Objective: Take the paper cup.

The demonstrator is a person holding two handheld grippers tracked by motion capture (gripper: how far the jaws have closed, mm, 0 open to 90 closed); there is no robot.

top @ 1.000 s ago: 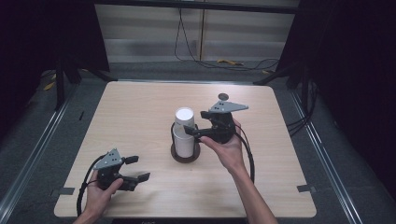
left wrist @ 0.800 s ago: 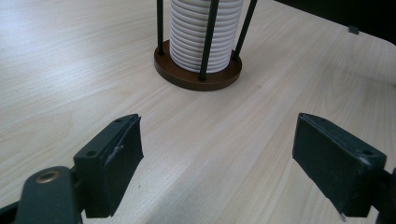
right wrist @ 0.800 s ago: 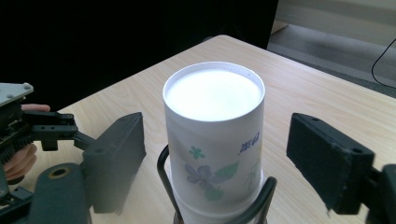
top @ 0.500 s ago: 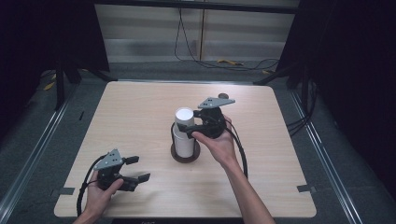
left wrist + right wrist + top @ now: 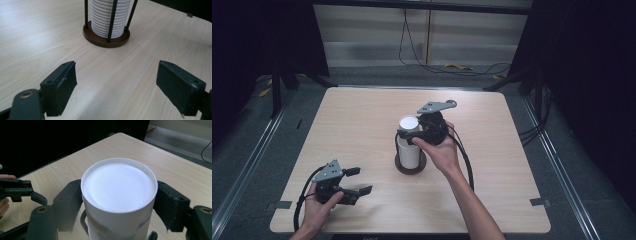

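A stack of white paper cups (image 5: 409, 147) stands upside down in a holder with black rods and a round brown base (image 5: 410, 166) at the table's middle. My right gripper (image 5: 411, 132) reaches the stack's top from the right. In the right gripper view the top cup (image 5: 118, 187) sits between the two pads of my right gripper (image 5: 118, 203), which touch its sides; the jaws have just been closing. My left gripper (image 5: 361, 180) rests open near the front left edge, with nothing between its jaws. The left gripper view has the ribbed stack (image 5: 110, 17) and base (image 5: 106, 40) beyond the left gripper (image 5: 116, 85).
The light wooden table (image 5: 357, 115) is bordered by grey floor and dark curtains. Cables lie on the floor behind it (image 5: 472, 67). The left gripper (image 5: 15, 190) appears far off in the right gripper view, near the table's edge.
The right hand moved left, bringing its gripper around the top of the cup stack, and its jaws narrowed onto the cup. The left gripper stayed in place.
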